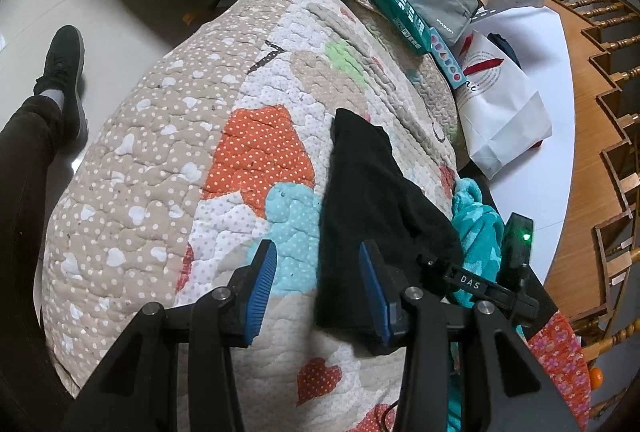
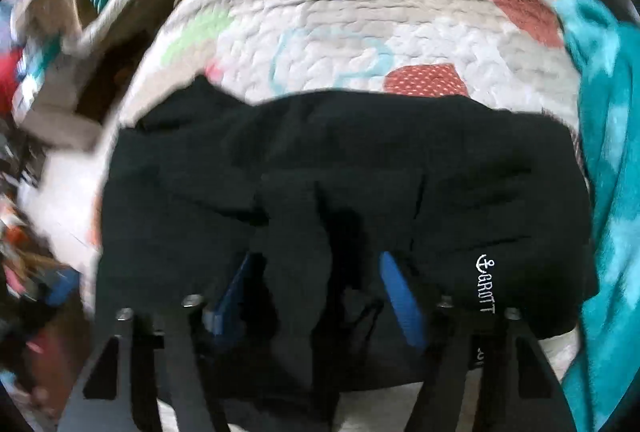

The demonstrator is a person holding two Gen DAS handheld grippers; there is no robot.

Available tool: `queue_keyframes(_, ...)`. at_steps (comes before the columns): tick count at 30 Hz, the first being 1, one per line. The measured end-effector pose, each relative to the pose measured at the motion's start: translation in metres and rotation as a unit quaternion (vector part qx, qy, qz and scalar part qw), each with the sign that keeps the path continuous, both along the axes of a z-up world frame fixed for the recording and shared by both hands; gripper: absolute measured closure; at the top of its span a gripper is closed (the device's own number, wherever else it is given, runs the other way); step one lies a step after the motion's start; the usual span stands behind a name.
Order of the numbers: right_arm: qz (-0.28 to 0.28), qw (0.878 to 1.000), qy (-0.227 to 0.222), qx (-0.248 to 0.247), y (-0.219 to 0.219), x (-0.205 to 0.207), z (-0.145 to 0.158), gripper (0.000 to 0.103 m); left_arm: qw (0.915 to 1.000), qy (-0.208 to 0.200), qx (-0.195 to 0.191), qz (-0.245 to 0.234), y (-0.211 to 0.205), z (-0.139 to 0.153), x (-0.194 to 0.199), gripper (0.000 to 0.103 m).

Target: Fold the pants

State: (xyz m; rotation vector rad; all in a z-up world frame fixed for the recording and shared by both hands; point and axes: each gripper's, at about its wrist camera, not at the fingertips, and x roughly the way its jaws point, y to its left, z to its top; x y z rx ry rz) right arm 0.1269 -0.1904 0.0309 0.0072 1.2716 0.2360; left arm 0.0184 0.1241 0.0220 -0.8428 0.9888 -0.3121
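**Black pants bunched on the quilt, both tongs spread**

The black pants (image 2: 340, 168) lay crumpled on the patchwork quilt (image 1: 160, 152). The left tongs (image 1: 316, 284) hovered wide, nothing between the blue pads. The right tongs (image 2: 316, 288) stood wide too, fabric bunched between them, ungripped. A teal towel (image 2: 608, 152) sat beside the pants.

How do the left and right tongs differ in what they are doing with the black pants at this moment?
The left tongs hang over the quilt at the edge of the black pants, gripping nothing; the right tongs have a bunch of pants cloth between their fingers. The left view is sharp; the right is blurred. Both stand open.
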Motion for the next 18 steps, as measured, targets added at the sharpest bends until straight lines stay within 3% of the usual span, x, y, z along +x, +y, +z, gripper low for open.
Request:
queue_keyframes(2,0.009,1.000,0.001,0.009,0.009,-0.002,0.009,0.083,1.0000,0.000,0.001,0.002,0.002,0.000,0.000,0.062)
queue_keyframes(12,0.046,0.992,-0.101,0.058,0.045,0.012,0.095,0.086,0.9999,0.002,-0.002,0.010,0.007,-0.001,-0.001,0.062)
queue_keyframes(14,0.041,0.993,-0.103,0.049,0.044,0.017,0.095,0.085,0.9999,0.001,-0.001,0.011,0.008,-0.001,-0.001,0.061)
queue_keyframes(16,0.028,0.996,-0.083,0.017,0.037,0.015,0.076,0.084,0.9999,0.001,-0.001,0.012,0.009,-0.001,-0.001,0.060)
queue_keyframes(17,0.019,0.997,-0.072,-0.007,0.030,0.015,0.063,0.080,0.9999,0.002,0.000,0.012,0.009,-0.001,-0.001,0.059)
queue_keyframes(18,0.008,0.998,-0.053,-0.045,0.021,0.017,0.043,0.068,0.9999,0.003,0.001,0.010,0.009,-0.002,0.000,0.059)
